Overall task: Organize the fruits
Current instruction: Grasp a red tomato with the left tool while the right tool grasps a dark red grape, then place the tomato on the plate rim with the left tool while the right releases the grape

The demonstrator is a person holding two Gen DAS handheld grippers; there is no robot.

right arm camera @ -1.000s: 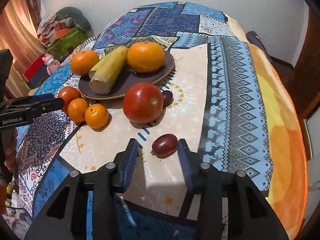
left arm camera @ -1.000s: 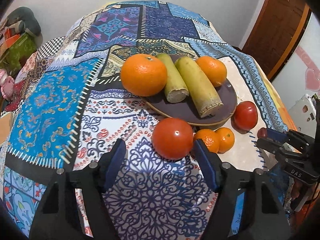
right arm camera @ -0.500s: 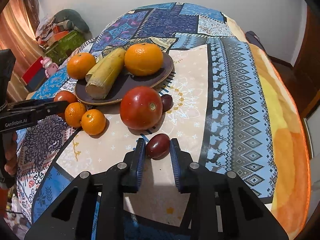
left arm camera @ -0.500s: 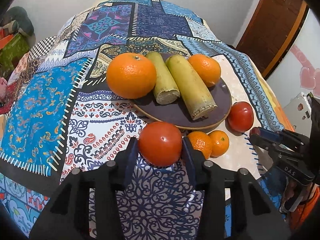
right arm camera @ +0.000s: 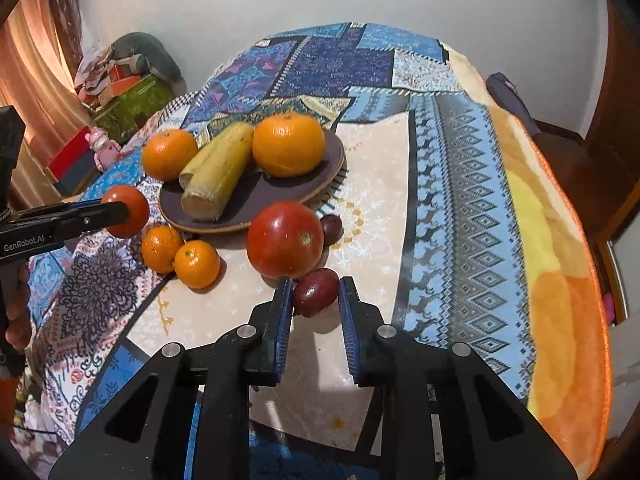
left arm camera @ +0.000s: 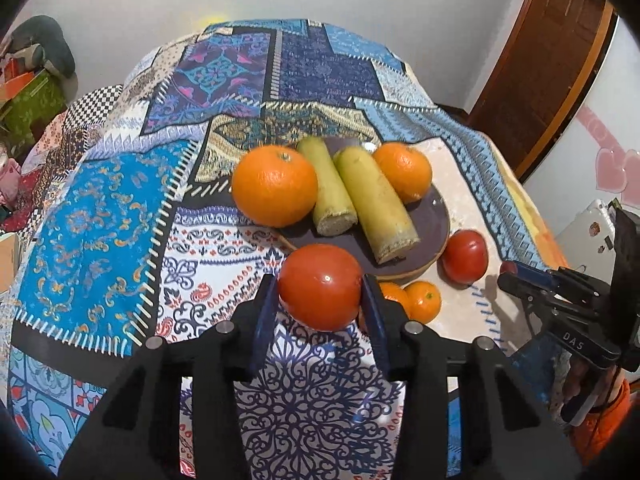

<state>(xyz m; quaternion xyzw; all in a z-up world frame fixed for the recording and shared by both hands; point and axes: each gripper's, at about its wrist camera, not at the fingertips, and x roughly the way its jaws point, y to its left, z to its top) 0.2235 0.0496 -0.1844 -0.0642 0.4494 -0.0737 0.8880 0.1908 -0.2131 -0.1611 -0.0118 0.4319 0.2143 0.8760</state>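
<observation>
Tomato clamped between the blue pads of the left tool, jaws just closed in on it, narrow but still spread by the fruit's width. Seen from the right wrist, same tomato sitting at the tip of the left tool, apparently raised clear of the cloth, near the plate's edge. Small dark-red fruit pinched between the pads of the right tool, jaws just drawn nearly shut on it, fruit low over the pale patch of the cloth; contact with the cloth not clear. From the left wrist, only the right tool's side profile visible, a bit of red at its tip.

Just behind the dark fruit, a large tomato on the cloth, with a second dark fruit tucked beside it. Two small oranges touching each other, just in front of the plate. Dark round plate bearing two greenish-yellow cane pieces side by side and a big orange; another orange at the plate's far left edge, partly off it. All resting on a surface draped in a patchwork cloth of blue, white and orange. Part of a hand on the left tool's grip at the frame's edge.
</observation>
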